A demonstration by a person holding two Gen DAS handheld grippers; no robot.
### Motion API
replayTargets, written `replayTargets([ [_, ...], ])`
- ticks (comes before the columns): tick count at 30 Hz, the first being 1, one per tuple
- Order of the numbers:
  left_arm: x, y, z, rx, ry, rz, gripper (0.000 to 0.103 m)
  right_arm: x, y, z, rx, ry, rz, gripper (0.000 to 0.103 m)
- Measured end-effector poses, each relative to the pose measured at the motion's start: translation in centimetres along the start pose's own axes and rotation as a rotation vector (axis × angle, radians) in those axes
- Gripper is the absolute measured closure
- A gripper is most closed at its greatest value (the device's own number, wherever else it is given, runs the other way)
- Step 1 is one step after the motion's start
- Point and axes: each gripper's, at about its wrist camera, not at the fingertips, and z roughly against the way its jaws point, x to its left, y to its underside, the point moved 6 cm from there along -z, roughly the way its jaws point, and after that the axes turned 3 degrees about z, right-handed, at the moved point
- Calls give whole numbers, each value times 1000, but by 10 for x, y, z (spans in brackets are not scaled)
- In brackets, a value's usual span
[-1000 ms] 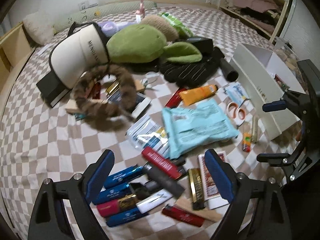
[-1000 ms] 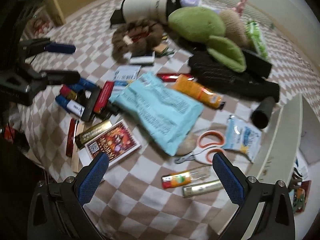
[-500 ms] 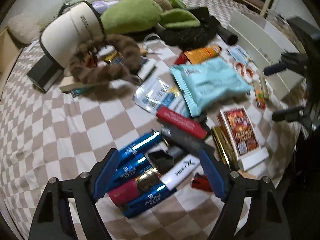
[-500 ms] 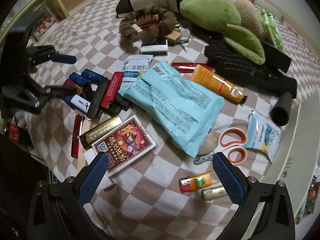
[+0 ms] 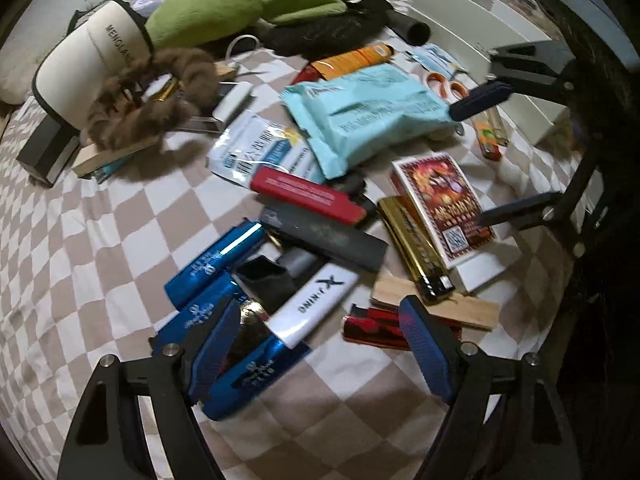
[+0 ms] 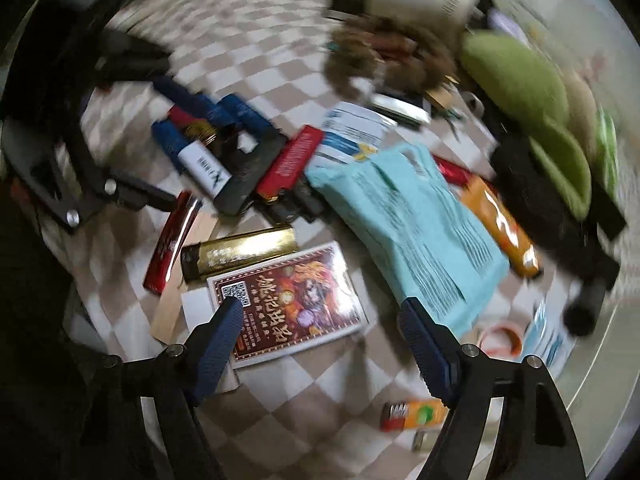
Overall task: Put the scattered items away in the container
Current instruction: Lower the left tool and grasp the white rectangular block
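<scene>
Closing from wide onto nothing yet, right hand-held gripper (image 6: 320,340) has dropped over the card box (image 6: 288,300); left hand-held gripper (image 5: 316,340), half-wide and empty, has sunk beside it over the lighters (image 5: 216,260).

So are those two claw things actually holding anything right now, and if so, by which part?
Nothing is held. The left gripper hovers open over the blue lighters; the right gripper is closing around the card box, pads not yet pressing.

- Blue lighters (image 5: 212,258), a white one (image 5: 312,306) and a red one (image 5: 308,196) lie piled on the checkered cloth.
- A card box (image 5: 442,204) lies flat beside a gold lighter (image 5: 414,248).
- The white container (image 5: 472,36) stands open at the far edge.
</scene>
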Motion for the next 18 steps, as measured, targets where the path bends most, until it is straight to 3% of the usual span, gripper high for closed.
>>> replayTargets([
  [6, -8, 6, 1, 6, 23, -33, 21, 12, 10, -12, 16, -7, 112, 21],
  [12, -24, 4, 5, -5, 78, -62, 21, 13, 25, -8, 44, -44, 103, 21],
  [18, -58, -4, 5, -31, 167, -57, 21, -5, 43, 0, 53, -57, -6, 21],
])
